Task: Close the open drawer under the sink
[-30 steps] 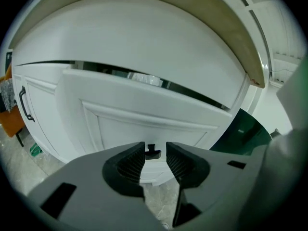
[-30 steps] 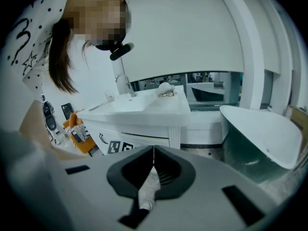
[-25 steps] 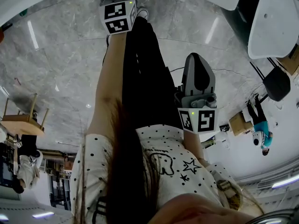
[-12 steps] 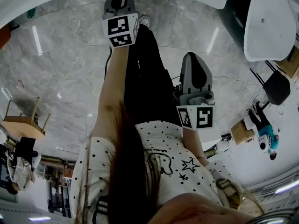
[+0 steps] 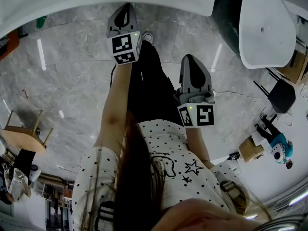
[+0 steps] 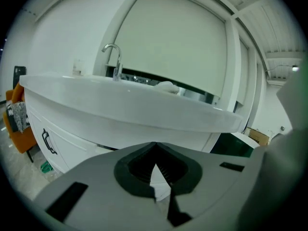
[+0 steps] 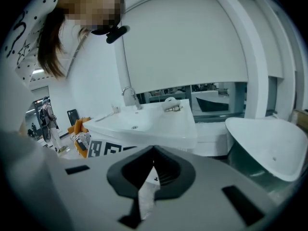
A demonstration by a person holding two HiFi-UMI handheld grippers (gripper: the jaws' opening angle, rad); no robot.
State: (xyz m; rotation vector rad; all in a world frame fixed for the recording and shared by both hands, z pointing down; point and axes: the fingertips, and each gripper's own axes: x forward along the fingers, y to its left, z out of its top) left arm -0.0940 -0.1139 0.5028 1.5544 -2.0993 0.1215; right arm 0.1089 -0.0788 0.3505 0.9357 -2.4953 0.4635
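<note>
both left gripper (image 6: 155, 144) and right gripper (image 7: 154, 149) hold jaws together, empty, left's just closed, sink cabinet (image 6: 65, 141) ahead.

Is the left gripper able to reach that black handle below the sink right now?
Probably yes: nothing stands between the left gripper and the black handle, which sits off to its left below the sink.

Bathroom showroom: sink (image 7: 144, 121), freestanding tub (image 7: 269, 143) (polished marble floor (image 5: 72, 71)).

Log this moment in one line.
left tool: jaws just closed shut, empty | right tool: shut, empty | sink: ahead of both
</note>
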